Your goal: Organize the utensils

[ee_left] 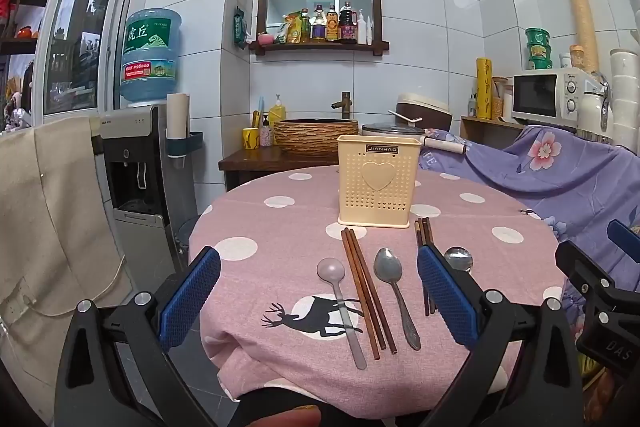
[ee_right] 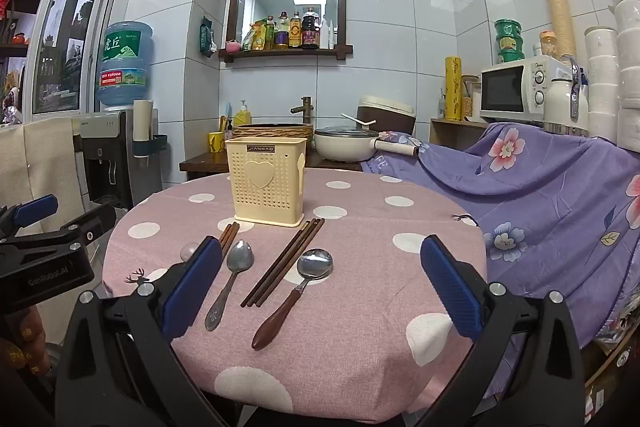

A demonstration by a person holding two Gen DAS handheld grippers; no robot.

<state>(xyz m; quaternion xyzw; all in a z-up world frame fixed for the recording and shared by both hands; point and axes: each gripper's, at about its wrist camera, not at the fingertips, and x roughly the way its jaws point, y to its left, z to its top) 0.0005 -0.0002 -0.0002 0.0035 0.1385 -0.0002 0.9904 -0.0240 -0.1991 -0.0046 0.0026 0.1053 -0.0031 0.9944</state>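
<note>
A cream perforated utensil holder (ee_left: pixel 376 183) (ee_right: pixel 266 183) stands upright on the round table's pink dotted cloth (ee_left: pixel 264 227) (ee_right: pixel 372 307). In front of it lie a pink plastic spoon (ee_left: pixel 342 311), a pair of brown chopsticks (ee_left: pixel 366 291), a metal spoon (ee_left: pixel 394 297) (ee_right: pixel 232 279), a second pair of chopsticks (ee_right: pixel 282 263) and a wooden-handled spoon (ee_right: pixel 296 291). My left gripper (ee_left: pixel 318 261) hovers open over the near edge, nothing between its blue pads. My right gripper (ee_right: pixel 320 255) is open as well, short of the wooden-handled spoon. Each gripper shows at the edge of the other's view.
A purple floral cloth (ee_right: pixel 540 187) drapes over furniture right of the table. A water dispenser (ee_left: pixel 136 163) with a blue bottle stands on the left. Behind the table are a basin counter (ee_left: pixel 280 157), a pot (ee_right: pixel 344 143) and a microwave (ee_right: pixel 516 93).
</note>
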